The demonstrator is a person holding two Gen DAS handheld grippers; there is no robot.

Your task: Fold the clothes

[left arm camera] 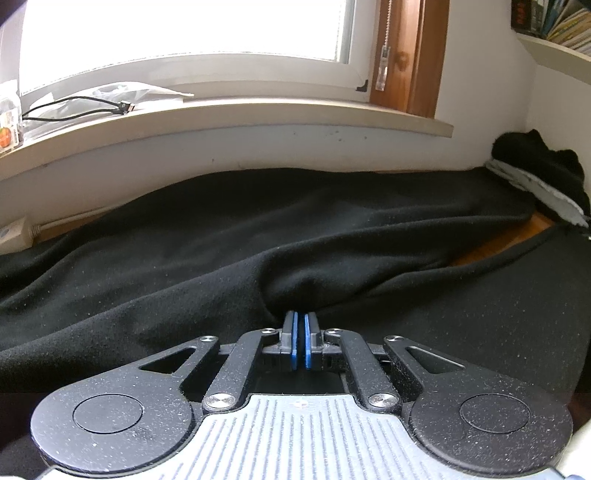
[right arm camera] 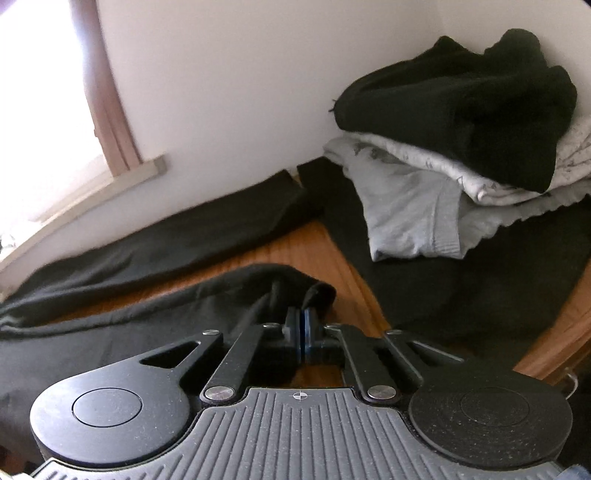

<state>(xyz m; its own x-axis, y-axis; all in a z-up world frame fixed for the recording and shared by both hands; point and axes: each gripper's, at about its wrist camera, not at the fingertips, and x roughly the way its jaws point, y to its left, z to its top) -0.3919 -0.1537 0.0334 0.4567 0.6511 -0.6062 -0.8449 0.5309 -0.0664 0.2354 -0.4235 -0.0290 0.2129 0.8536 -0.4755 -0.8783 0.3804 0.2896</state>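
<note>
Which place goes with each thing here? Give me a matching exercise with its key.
Things:
1. cable
2. black garment
3. grey top
4. books

Places:
A. pinched in the left gripper
B. on the shelf, upper right
C. on the windowsill
D. in the pile by the wall, under a black piece

Pairs: 1-C, 2-A, 3-D, 4-B

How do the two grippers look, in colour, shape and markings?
Both look alike. The left gripper and the right gripper each have black speckled linkage bars with silver screws, two round black discs at the base and a ribbed grey body with a small crosshair mark. The pads are blue. No cables or sleeves show.
</note>
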